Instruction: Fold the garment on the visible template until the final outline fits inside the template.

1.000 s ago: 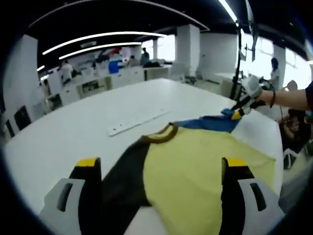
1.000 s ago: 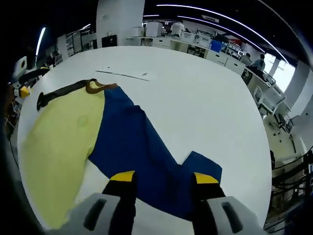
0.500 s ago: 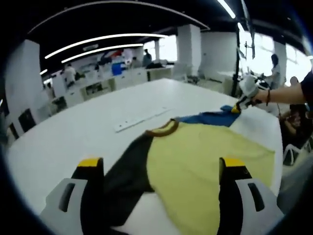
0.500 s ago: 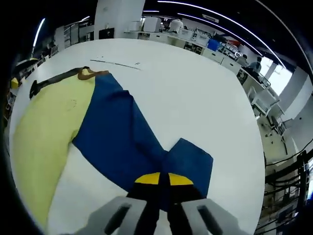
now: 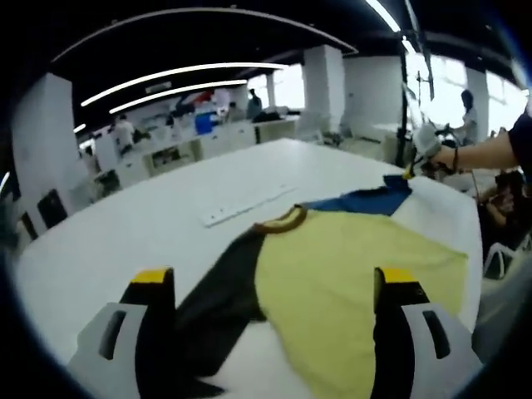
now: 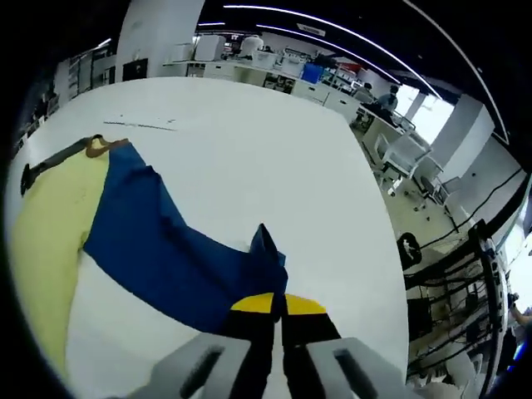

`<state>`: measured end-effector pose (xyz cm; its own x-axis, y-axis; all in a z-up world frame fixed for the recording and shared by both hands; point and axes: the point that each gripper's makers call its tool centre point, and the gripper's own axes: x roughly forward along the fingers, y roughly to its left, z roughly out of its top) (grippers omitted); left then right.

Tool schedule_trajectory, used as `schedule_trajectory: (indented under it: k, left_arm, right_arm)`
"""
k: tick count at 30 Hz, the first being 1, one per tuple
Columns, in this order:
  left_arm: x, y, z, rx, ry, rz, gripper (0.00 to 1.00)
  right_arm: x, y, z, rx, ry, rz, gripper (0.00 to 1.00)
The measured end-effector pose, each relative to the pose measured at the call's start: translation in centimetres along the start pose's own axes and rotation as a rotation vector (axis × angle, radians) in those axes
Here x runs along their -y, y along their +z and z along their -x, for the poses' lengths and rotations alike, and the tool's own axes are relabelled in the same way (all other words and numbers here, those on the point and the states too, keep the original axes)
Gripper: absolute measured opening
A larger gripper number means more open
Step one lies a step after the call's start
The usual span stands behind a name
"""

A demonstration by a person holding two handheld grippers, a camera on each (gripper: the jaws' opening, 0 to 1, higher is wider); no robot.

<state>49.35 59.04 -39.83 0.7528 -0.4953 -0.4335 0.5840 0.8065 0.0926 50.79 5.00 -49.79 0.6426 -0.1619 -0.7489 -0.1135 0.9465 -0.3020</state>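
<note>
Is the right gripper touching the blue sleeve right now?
Touching. In the right gripper view, the right gripper has its jaws closed on the blue sleeve, with the cloth rising in a peak just beyond the tips.

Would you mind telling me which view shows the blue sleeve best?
The right gripper view: the blue sleeve spreads wide across the white table, its end pinched by the right gripper. The left gripper view shows it only as a thin far strip.
</note>
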Motion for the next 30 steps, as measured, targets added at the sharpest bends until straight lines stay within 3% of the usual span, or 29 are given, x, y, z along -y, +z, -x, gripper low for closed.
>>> schedule_trajectory:
  k: [12,16,22,30]
  left_arm:
    - [0.0,-0.2,0.5,-0.012,0.016,0.001,0.97]
    - [0.0,-0.1,0.9,-0.009,0.028,-0.009,0.99]
    - [-0.2,-0.2,1.5,-0.012,0.035,-0.008,0.99]
    - [-0.3,-0.5,2.1,-0.022,0.041,-0.003,0.99]
  right_arm:
    - [3.9,-3.7,0.5,-0.072,-0.094,-0.058,0.00]
    - [3.0,-6.1,0.4,-0.144,-0.042,-0.172,0.00]
    - [2.5,-7.6,0.5,-0.177,-0.036,-0.183,0.00]
    - [2.2,-7.9,0.9,-0.201,-0.027,-0.163,0.00]
